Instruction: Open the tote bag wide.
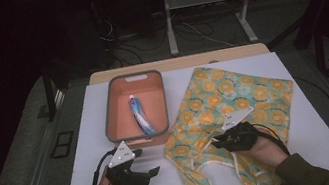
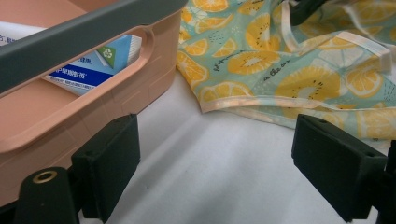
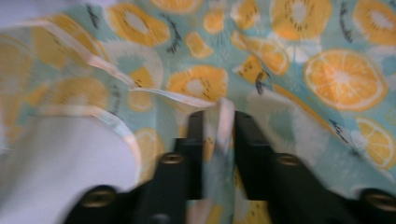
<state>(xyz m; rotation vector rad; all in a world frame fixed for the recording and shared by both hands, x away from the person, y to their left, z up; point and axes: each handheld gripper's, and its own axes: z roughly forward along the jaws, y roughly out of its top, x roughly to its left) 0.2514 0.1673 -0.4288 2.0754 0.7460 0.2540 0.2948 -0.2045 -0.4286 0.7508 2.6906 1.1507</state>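
I see a teal bag [image 1: 235, 106] printed with orange and yellow citrus slices, its trim and straps [image 1: 227, 176] pale cream. The bin [image 1: 125, 124] is salmon-pink with a grey rim, and the tube [image 1: 139, 114] in it is white, blue and red. My claws are black over a white surface [image 1: 311, 134].

Teal cloth tote bag printed with orange citrus slices [image 1: 228, 107] lies flat and rumpled just right of the salmon plastic bin with grey rim [image 1: 108, 117]; cream-edged handles trail at its near end, one hem fold raised there.
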